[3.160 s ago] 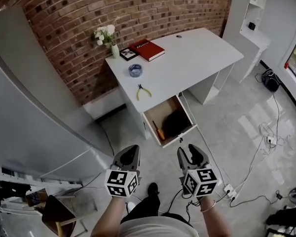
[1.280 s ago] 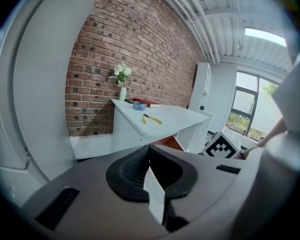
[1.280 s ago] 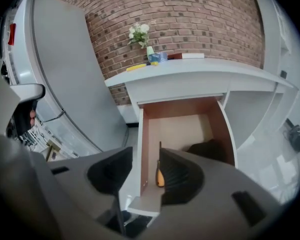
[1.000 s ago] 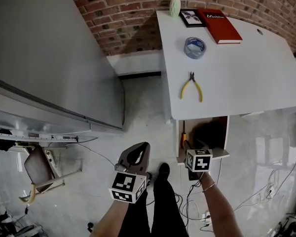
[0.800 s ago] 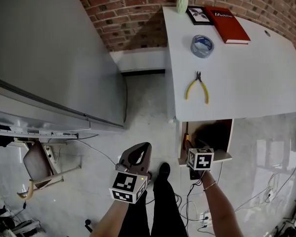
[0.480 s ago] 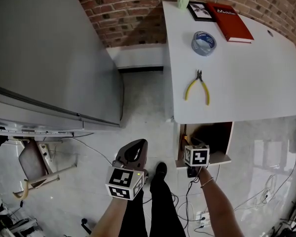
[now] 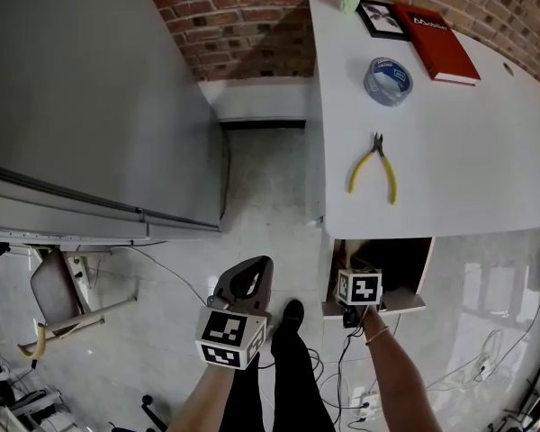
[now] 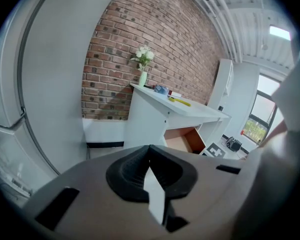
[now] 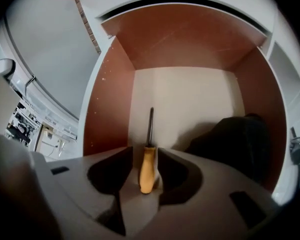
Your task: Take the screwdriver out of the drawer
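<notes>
Inside the drawer [image 9: 106, 109] the right gripper [image 9: 146, 153] gapes, with the screwdriver [image 9: 147, 171] handle between its jaws — left gripper [image 8: 149, 151] closed, empty.

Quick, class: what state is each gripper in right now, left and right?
Left gripper: shut, holding nothing.
Right gripper: open, jaws either side of the screwdriver handle in the drawer, not yet closed on it.

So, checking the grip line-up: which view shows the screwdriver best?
The right gripper view: the screwdriver lies in the drawer, handle between the open jaws. In the head view the right gripper covers it; the left gripper view shows only the distant drawer.
</notes>
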The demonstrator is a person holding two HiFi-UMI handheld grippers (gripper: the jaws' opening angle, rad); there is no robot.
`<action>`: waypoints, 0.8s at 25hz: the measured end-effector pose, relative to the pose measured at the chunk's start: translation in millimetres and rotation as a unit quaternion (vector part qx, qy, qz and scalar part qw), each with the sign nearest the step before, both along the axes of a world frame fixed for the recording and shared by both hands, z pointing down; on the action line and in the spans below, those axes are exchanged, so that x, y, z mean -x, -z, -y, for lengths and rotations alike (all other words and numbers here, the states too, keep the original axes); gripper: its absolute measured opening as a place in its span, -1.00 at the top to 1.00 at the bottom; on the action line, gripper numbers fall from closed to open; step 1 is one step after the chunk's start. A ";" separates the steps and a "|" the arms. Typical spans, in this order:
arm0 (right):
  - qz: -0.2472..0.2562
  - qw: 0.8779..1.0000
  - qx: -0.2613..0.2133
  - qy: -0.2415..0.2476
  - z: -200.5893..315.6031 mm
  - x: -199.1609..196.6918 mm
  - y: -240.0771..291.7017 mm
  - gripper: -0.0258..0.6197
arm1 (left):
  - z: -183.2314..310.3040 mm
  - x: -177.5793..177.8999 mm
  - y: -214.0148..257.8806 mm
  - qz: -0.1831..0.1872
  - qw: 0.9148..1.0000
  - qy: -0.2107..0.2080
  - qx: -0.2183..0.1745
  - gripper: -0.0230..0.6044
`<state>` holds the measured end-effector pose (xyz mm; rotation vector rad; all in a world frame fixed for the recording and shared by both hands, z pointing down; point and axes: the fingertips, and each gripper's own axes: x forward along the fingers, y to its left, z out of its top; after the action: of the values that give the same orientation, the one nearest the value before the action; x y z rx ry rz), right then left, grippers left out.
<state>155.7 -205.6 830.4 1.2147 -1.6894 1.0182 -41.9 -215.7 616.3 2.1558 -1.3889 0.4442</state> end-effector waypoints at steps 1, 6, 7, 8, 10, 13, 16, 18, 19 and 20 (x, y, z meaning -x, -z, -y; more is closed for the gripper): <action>-0.002 1.000 0.002 0.001 0.5 -0.1 -3.0 0.43 | 1.0 0.8 -1.6 0.000 1.000 0.002 0.000 0.94; -0.002 1.000 0.012 0.000 3.4 -0.6 -16.3 0.43 | 4.6 2.9 -8.8 -0.003 1.000 0.011 0.006 0.94; -0.003 1.000 0.014 0.002 3.9 0.0 -18.1 0.43 | 5.3 3.2 -10.2 -0.002 1.000 0.012 0.006 0.94; -0.004 1.000 0.015 0.003 4.4 0.8 -19.6 0.44 | 6.1 3.5 -11.5 -0.002 1.000 0.014 0.007 0.94; -0.005 1.000 0.017 0.004 5.6 1.8 -22.7 0.44 | 7.7 4.3 -13.5 -0.003 1.000 0.016 0.008 0.94; -0.013 1.000 0.020 0.002 7.4 -0.6 -28.4 0.46 | 8.8 5.9 -15.5 -0.004 1.000 0.019 0.009 0.94; -0.016 0.999 0.032 0.001 6.9 0.1 -35.8 0.50 | 9.7 10.0 -18.3 -0.003 1.000 0.023 0.010 0.94; -0.015 0.999 0.034 -0.007 6.9 -0.8 -37.6 0.54 | 9.8 12.6 -20.2 -0.004 1.000 0.027 0.012 0.94; -0.014 0.999 0.033 -0.011 7.3 -1.8 -37.5 0.54 | 9.9 13.5 -20.7 -0.004 0.999 0.029 0.014 0.94; -0.014 0.999 0.032 -0.016 7.7 -3.0 -37.1 0.57 | 10.3 14.2 -20.9 -0.005 0.999 0.031 0.014 0.94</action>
<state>158.8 -213.3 867.5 1.2123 -1.6089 1.0630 -56.1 -226.0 637.3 2.0847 -1.4311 0.4275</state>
